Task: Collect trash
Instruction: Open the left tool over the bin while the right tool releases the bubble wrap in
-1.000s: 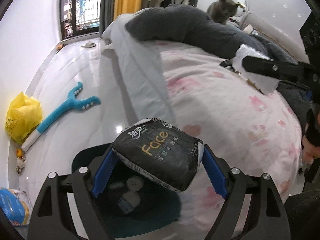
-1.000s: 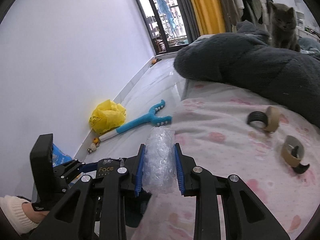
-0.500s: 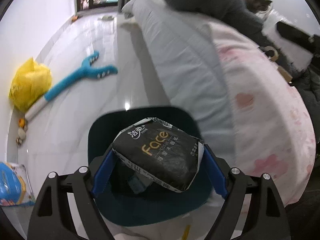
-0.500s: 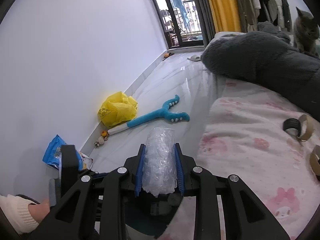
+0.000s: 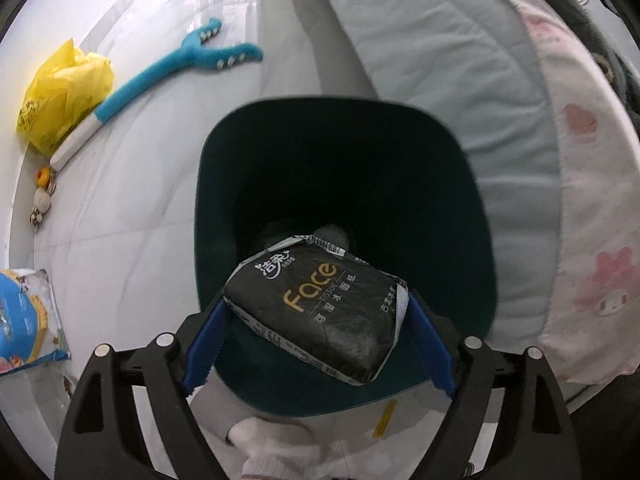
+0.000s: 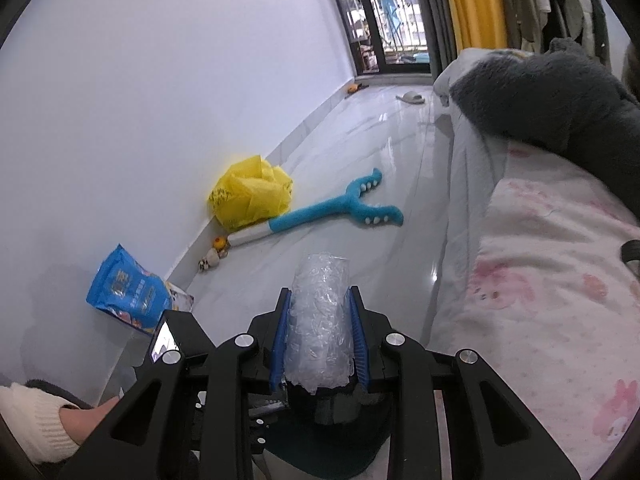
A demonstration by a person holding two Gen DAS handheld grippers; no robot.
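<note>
My left gripper (image 5: 316, 316) is shut on a black tissue pack (image 5: 320, 312) marked "Face" and holds it right above the open mouth of a dark teal trash bin (image 5: 216, 176) on the floor beside the bed. Some trash lies dimly at the bin's bottom. My right gripper (image 6: 319, 330) is shut on a wad of clear bubble wrap (image 6: 318, 320), held above the left gripper, whose body (image 6: 176, 344) shows below it. The bin's rim (image 6: 320, 468) shows under it at the bottom edge.
A bed with a pink-patterned sheet (image 5: 580, 200) and a grey blanket (image 6: 560, 100) stands to the right. On the floor by the white wall lie a yellow plastic bag (image 6: 250, 192), a blue plush toy (image 6: 340, 208), a blue snack bag (image 6: 128, 292) and small toys (image 6: 214, 256).
My left gripper has tipped down and moved over the bin, so the bin's mouth now fills the view. My right gripper has swung left, away from the bed, toward the floor and bin.
</note>
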